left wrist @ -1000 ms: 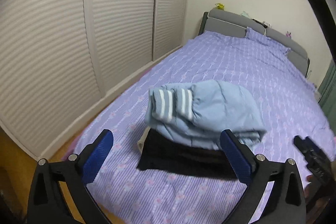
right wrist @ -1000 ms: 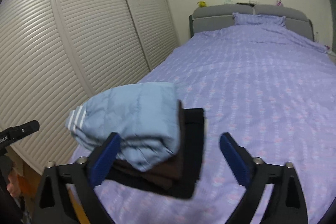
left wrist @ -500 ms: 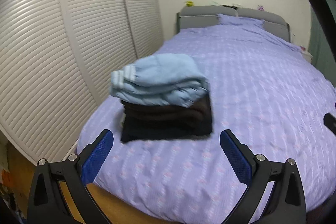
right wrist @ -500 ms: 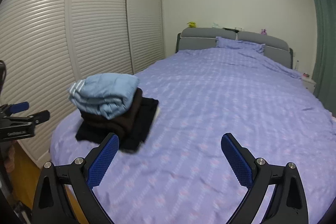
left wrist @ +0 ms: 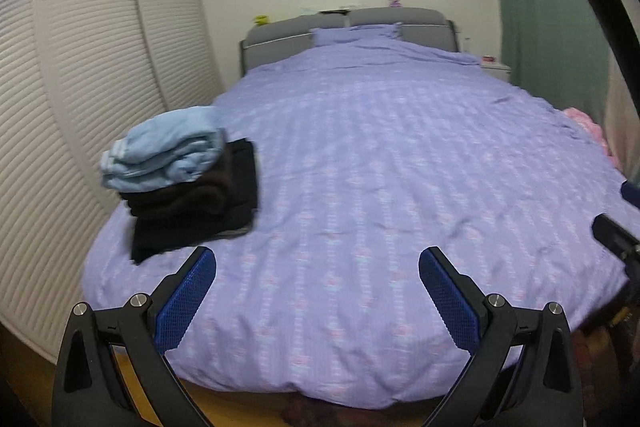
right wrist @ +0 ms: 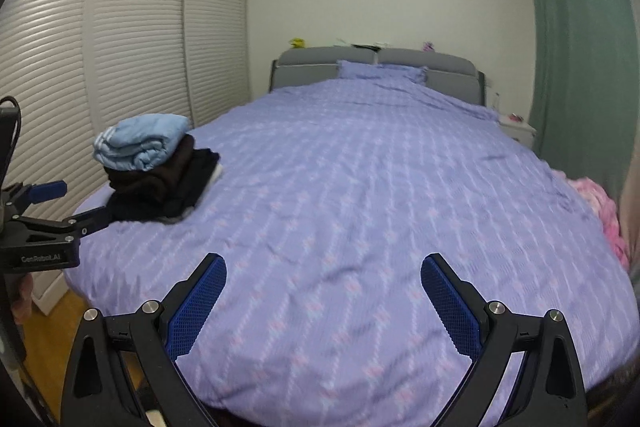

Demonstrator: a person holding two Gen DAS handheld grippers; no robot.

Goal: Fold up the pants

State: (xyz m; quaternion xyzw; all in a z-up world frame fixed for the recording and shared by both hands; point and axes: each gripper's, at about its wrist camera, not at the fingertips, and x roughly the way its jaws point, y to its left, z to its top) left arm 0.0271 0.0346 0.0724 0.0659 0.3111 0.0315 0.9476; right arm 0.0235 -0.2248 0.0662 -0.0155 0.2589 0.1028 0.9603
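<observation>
Folded light blue pants (left wrist: 164,151) with white cuff stripes lie on top of a stack of folded dark garments (left wrist: 200,211) at the near left corner of the purple bed (left wrist: 380,167). The pants (right wrist: 140,143) and dark stack (right wrist: 160,187) also show in the right wrist view. My left gripper (left wrist: 318,263) is open and empty, held back over the foot of the bed, right of the stack. My right gripper (right wrist: 323,267) is open and empty over the bed's foot. The left gripper (right wrist: 44,211) appears at the left edge of the right wrist view.
Slatted wardrobe doors (right wrist: 132,59) run along the left of the bed. A grey headboard (right wrist: 376,67) and pillow stand at the far end. A green curtain (right wrist: 576,39) hangs on the right. A pink fabric heap (right wrist: 600,203) lies at the bed's right edge.
Both grippers have pulled back from the stack toward the foot of the bed and turned right. The stack now sits farther off at the left.
</observation>
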